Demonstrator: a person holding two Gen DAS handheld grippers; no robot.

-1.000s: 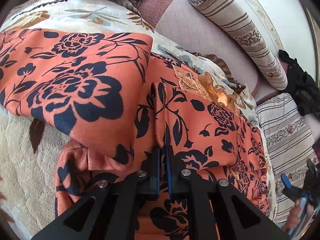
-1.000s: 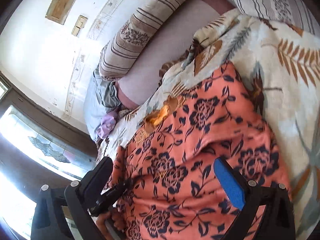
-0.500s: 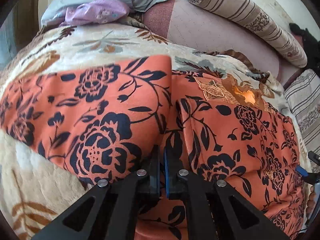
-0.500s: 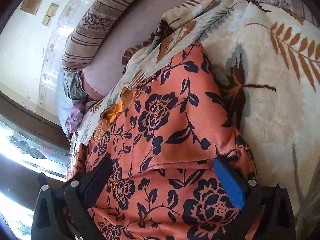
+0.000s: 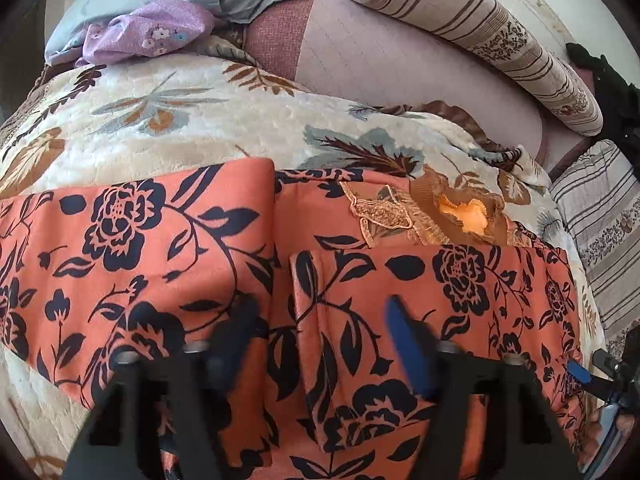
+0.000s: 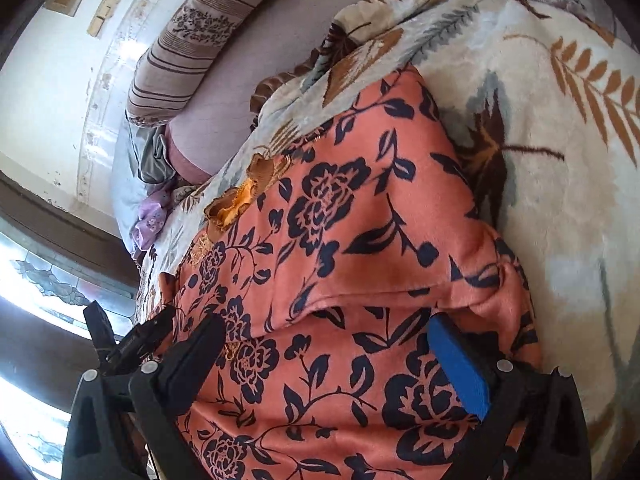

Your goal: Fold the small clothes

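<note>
Lying unlabelled, orange floral garment (image 5: 400,280) beneath both spread tools (image 5: 320,320) (image 6: 332,344).

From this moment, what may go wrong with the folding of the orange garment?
1. The left gripper has open jaws over the folded flap of the orange garment; the satin-like cloth may slide and undo the fold.
2. The blanket beneath is soft and uneven, so creases may not lie flat.
3. The right gripper, jaws open, hovers above the hem; a low pass might drag it.
</note>
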